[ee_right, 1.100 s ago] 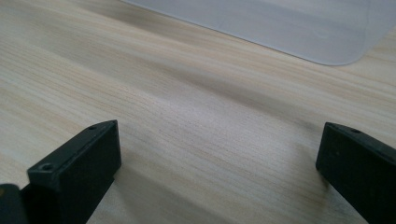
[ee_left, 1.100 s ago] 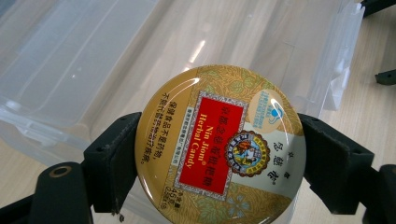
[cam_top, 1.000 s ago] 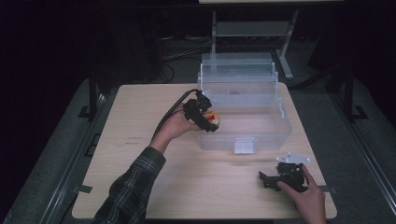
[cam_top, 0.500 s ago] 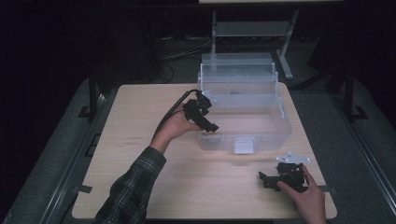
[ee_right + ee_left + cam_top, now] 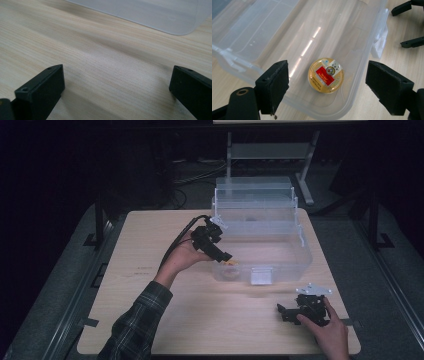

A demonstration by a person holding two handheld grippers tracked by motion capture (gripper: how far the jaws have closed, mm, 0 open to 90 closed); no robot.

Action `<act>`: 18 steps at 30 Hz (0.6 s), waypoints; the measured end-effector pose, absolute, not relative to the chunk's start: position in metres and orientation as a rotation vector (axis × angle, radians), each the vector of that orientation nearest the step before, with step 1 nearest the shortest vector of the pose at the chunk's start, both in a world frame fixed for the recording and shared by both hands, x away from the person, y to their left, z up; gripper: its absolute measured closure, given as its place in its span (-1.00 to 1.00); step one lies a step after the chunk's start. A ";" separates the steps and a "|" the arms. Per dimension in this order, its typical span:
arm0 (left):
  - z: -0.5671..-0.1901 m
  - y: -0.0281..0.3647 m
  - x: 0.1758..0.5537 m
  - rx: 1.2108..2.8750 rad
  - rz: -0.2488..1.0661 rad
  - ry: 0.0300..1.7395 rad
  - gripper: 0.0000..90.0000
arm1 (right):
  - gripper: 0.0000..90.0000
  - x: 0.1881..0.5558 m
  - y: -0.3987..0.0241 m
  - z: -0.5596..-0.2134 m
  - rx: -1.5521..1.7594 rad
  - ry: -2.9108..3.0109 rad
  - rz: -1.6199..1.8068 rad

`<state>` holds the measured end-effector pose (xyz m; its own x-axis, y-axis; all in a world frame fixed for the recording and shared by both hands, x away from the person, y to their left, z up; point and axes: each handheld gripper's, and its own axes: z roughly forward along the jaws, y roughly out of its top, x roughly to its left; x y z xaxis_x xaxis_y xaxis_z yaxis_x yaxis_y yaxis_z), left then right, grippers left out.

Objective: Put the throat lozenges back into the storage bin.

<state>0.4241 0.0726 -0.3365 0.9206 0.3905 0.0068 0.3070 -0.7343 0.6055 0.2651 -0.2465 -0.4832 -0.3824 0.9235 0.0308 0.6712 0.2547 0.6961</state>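
Observation:
A round gold tin (image 5: 325, 75) with a red label lies flat on the floor of a clear plastic bin (image 5: 305, 247), close to its near left corner. In the high view the tin (image 5: 231, 263) is an orange spot just under the tips of my left gripper (image 5: 226, 258). That gripper hangs over the bin corner, tilted down, open, its pads (image 5: 275, 83) wide apart on either side of the tin and not touching it. My right gripper (image 5: 286, 312) rests on the table at the front right, open, with bare wood between its fingers (image 5: 42, 87).
The bin's lid (image 5: 255, 195) stands open at the back. A white latch (image 5: 260, 276) hangs on the bin's front wall. The wooden table (image 5: 150, 270) is bare to the left and front. A rack (image 5: 270, 150) stands beyond the table in the dark.
My left gripper has tipped down over the bin's corner and opened. The tin it held now lies inside the bin. The right gripper has stayed in place.

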 end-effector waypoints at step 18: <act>-0.342 0.132 0.402 2.398 0.226 0.600 -0.60 | -1.00 0.265 -0.246 -0.483 1.457 2.146 0.896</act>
